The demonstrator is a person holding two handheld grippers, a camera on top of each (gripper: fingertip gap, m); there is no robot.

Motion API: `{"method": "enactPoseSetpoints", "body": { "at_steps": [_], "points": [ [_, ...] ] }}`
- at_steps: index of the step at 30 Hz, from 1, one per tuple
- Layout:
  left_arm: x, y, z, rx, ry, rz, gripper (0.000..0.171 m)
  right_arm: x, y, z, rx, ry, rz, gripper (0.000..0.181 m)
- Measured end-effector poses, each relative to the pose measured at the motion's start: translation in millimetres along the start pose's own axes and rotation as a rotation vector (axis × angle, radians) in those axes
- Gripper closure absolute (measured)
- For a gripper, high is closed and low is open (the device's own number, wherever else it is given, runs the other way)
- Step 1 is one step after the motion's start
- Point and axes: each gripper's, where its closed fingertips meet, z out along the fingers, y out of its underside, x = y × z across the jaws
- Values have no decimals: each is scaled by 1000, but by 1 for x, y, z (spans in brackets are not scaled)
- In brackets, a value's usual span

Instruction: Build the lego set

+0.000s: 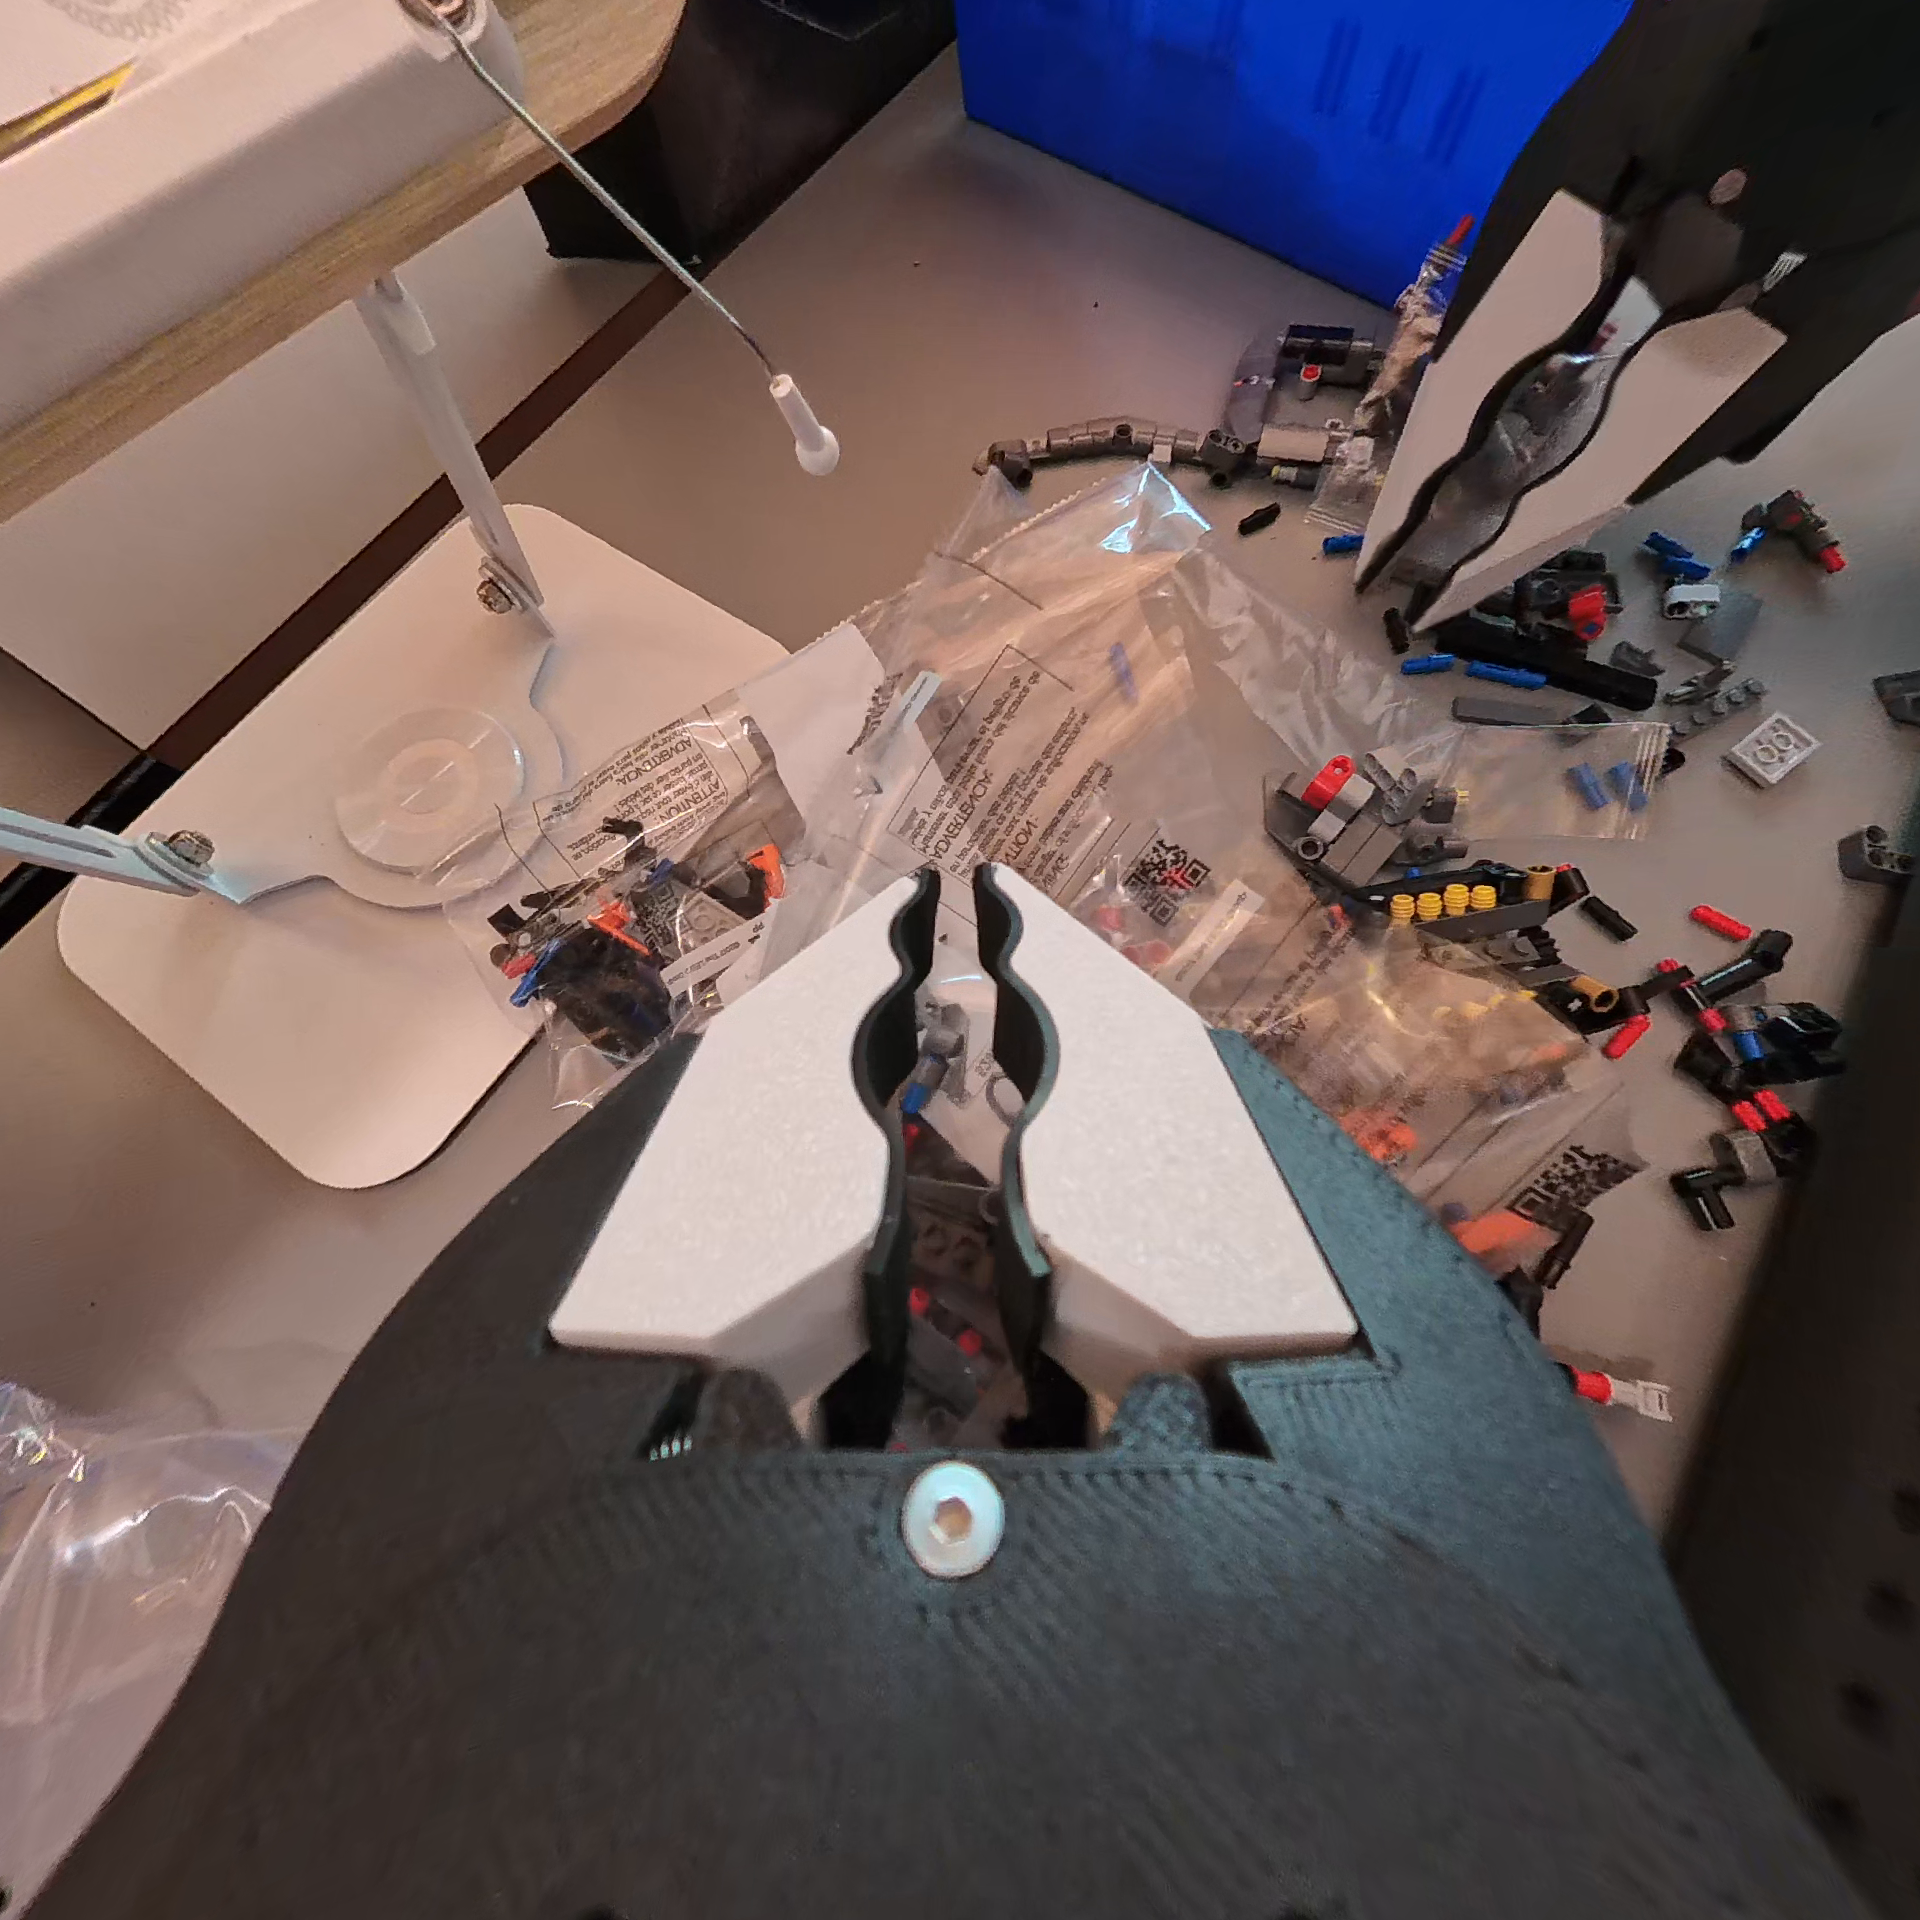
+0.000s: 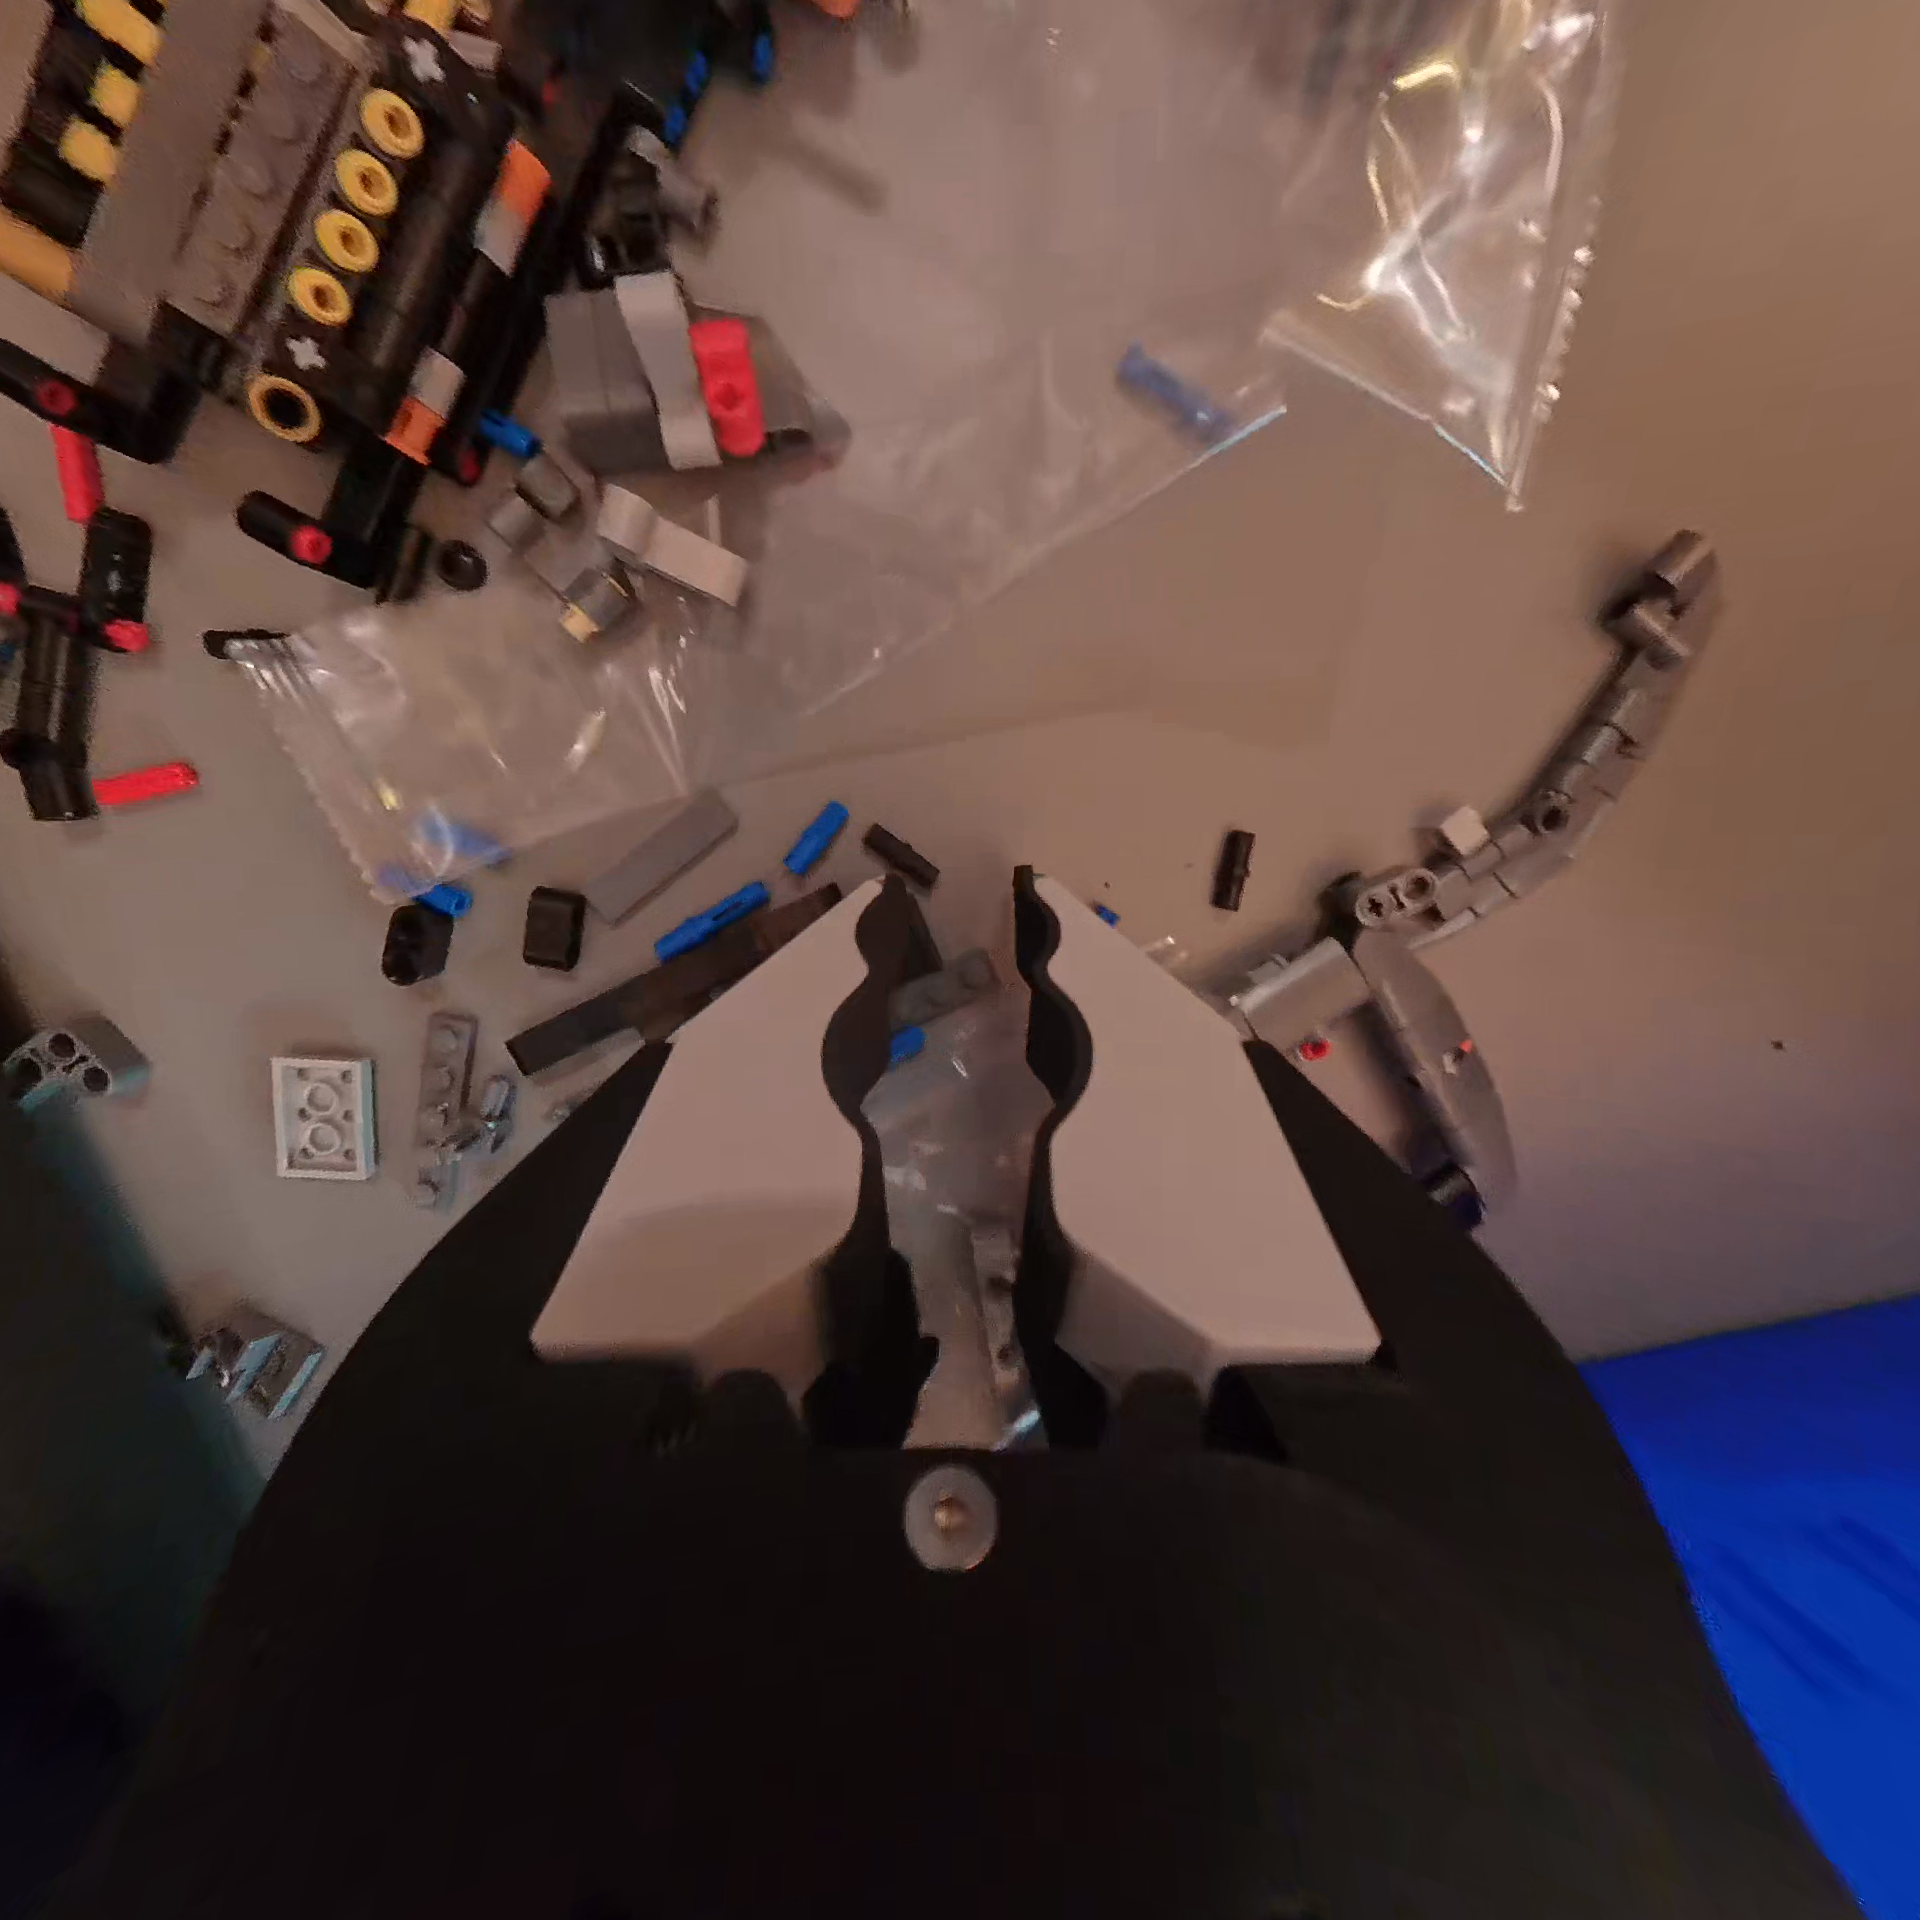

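The left gripper (image 1: pixel 958 883) hangs with jaws slightly parted, gripping nothing, above a clear parts bag (image 1: pixel 1049 748). Right of that bag, the right gripper (image 2: pixel 954 883), jaws likewise parted and empty, hovers over loose lego pieces (image 2: pixel 727 909) beside the black-and-yellow assembly (image 2: pixel 343 229).

Grey table (image 1: pixel 1039 260), lego pieces (image 2: pixel 665 862), plastic bags (image 1: pixel 1060 644).

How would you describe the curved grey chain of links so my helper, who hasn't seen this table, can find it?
Start at the blue bin at the table's far edge. In front of it, beyond the clear plastic bags, lies the curved grey chain. It alone is one long arc of joined grey links; nearby pieces are loose or blocky.
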Motion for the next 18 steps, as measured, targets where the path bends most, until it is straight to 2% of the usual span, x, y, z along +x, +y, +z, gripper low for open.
{"method": "enactPoseSetpoints", "body": {
  "at_steps": [6, 12, 14, 17, 18],
  "points": [
    [0, -1, -1, 7, -1, -1, 167, -9, -4, 9, -6, -40, -34, 181],
    [-1, -1, -3, 10, -1, -1, 167, -10, -17, 2, 62, -31, -41, 181],
    [-1, -2, -4, 15, 0, -6, 167, -2, -20, 3, 66, 2, -10, 167],
    [-1, -3, -4, 16, 4, -8, 167, 17, -31, 8, 96, 86, 36, 163],
    [0, -2, -3, 14, 4, -6, 167, 22, -35, 12, 92, 99, 40, 154]
  ]
}}
